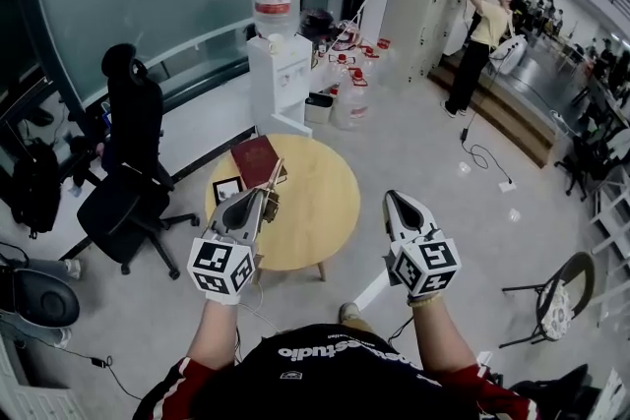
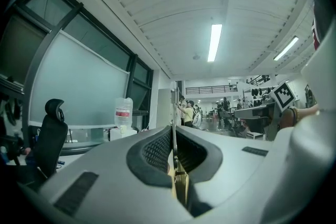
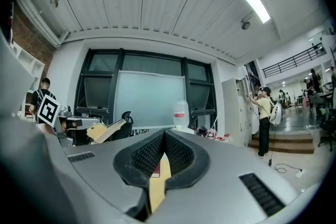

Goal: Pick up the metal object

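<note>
Round wooden table (image 1: pixel 320 211) down below, red book (image 1: pixel 256 159) lying on it. Left gripper (image 1: pixel 258 197) is clamped tight on the thin metal object (image 2: pixel 174 139), holding it above the table. Right gripper (image 1: pixel 398 202) hangs alongside, jaws together, empty.

The thin, flat metal object (image 2: pixel 174 139) stands upright and edge-on, pinched between the closed jaws of the left gripper (image 1: pixel 259 195), its tip poking out beyond them.

Round table (image 1: pixel 317 211) — red book (image 1: pixel 255 158), frame (image 1: pixel 227 189)
</note>
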`<state>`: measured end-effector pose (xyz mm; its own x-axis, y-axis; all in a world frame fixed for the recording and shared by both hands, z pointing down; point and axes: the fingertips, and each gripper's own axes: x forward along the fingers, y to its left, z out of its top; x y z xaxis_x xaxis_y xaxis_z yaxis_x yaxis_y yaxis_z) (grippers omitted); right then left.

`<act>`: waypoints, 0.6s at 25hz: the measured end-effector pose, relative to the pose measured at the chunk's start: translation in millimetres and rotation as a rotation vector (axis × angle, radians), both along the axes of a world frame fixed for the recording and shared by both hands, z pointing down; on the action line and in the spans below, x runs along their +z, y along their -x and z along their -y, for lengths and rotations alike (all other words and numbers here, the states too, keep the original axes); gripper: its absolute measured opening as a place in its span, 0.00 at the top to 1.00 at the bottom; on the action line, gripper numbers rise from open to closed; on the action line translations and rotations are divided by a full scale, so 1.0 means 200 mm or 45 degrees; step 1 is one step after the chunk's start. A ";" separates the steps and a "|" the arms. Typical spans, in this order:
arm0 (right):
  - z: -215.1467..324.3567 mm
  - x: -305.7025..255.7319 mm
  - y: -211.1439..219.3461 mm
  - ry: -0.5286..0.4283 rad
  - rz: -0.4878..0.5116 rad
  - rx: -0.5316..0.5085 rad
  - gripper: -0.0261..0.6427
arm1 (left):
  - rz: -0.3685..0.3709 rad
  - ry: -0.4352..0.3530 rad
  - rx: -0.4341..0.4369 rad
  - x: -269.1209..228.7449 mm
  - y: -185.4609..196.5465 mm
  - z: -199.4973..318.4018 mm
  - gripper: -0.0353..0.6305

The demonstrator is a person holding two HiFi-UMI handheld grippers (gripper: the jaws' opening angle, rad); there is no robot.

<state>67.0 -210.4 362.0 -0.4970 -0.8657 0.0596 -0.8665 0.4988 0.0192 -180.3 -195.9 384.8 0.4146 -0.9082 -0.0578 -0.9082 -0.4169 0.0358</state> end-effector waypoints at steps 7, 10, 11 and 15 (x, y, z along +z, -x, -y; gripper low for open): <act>0.00 0.01 0.09 0.000 -0.014 -0.043 0.92 | -0.032 -0.002 -0.017 0.00 0.06 -0.02 0.92; -0.01 0.02 0.09 0.009 -0.022 -0.047 0.92 | -0.028 -0.005 -0.015 -0.01 0.06 -0.03 0.92; -0.02 0.02 0.09 0.012 -0.024 -0.046 0.92 | -0.027 -0.007 -0.014 -0.01 0.06 -0.03 0.92; -0.02 0.02 0.09 0.016 -0.025 -0.039 0.92 | -0.026 -0.012 -0.007 -0.01 0.06 -0.04 0.92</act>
<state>48.9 -206.2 366.2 -0.5218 -0.8493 0.0802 -0.8504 0.5253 0.0299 -191.3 -188.9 382.4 0.4084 -0.9097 -0.0751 -0.9096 -0.4125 0.0506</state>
